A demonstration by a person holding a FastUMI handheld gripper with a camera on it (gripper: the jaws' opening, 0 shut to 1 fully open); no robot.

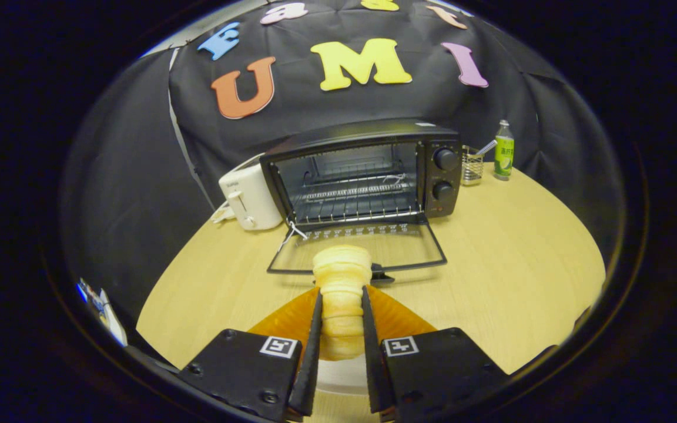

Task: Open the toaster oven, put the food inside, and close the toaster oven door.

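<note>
Bread [342, 296] between the gripper [341, 329] jaws, before open toaster oven [362, 173].

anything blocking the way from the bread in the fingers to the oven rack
Nothing visible does. The gripper is shut on the bread; ahead, the toaster oven has its door folded down flat on the table, leaving the wire rack exposed.

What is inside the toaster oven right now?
The toaster oven has its door folded down flat; inside sits a bare wire rack, no food on it. The gripper grips the bread ahead of the door. The oven floor beneath the rack is too dark to judge.
</note>
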